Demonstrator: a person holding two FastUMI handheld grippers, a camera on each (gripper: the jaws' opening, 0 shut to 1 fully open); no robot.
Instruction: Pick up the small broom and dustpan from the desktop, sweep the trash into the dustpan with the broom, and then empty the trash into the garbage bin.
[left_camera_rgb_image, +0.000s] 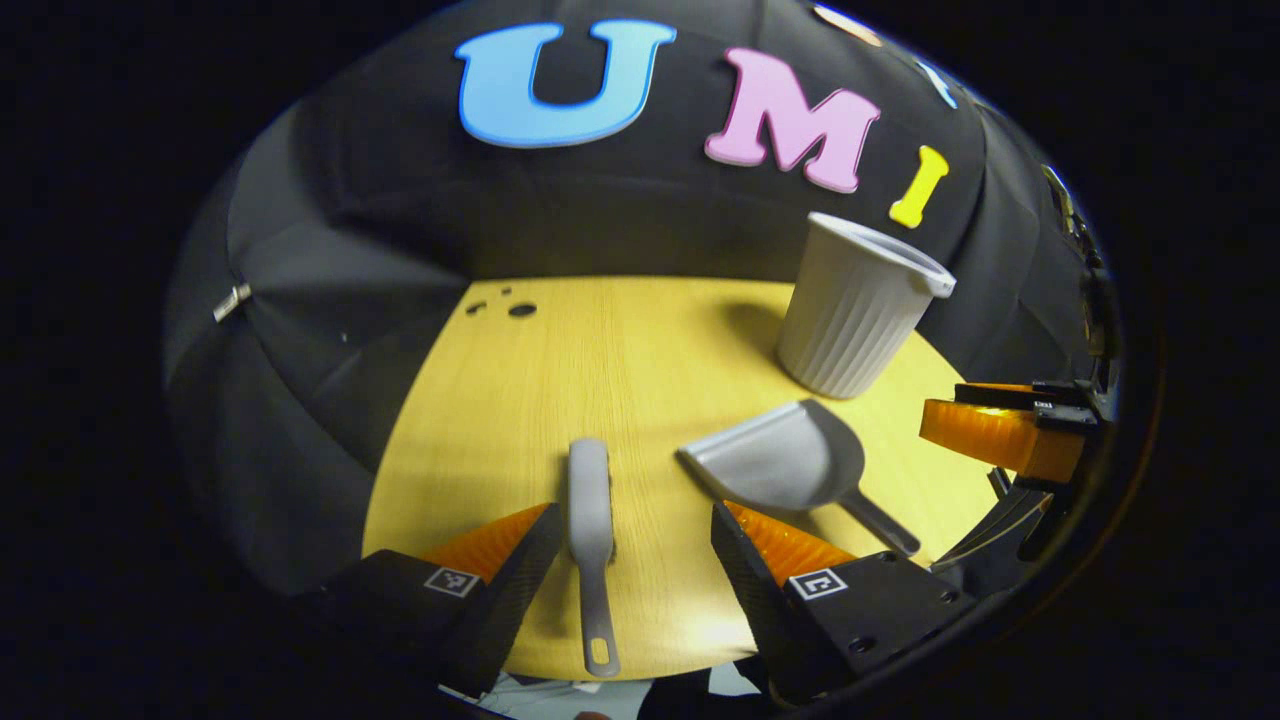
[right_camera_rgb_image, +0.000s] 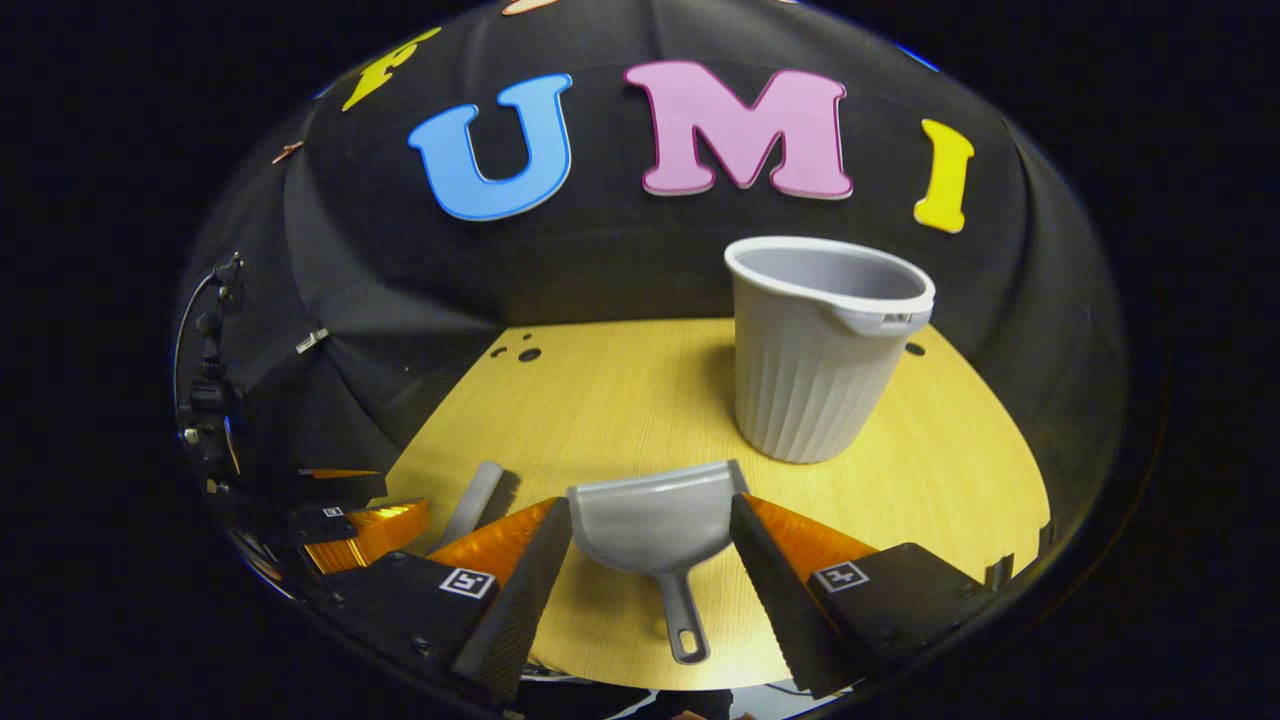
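**Both grippers open over broom and dustpan**

In the left gripper view, the left gripper (left_camera_rgb_image: 632, 525) sits at the bottom of the frame with its fingers spread wide, holding nothing. The broom (left_camera_rgb_image: 590, 520) lies on the table (left_camera_rgb_image: 520, 400) between them, handle toward the camera, just beside the left-hand finger (left_camera_rgb_image: 525, 570). Right of it lies the dustpan (left_camera_rgb_image: 785, 460), empty. Each finger carries a small square marker; nothing on it can be read.

In the right gripper view, the right gripper (right_camera_rgb_image: 650, 555) is likewise wide open at the bottom centre, fingers flanking the dustpan (right_camera_rgb_image: 655, 520), which lies flat; whether they touch it is unclear.

Farther back, upper right, stands the ribbed bin (right_camera_rgb_image: 815, 360), upright; nothing shows inside.
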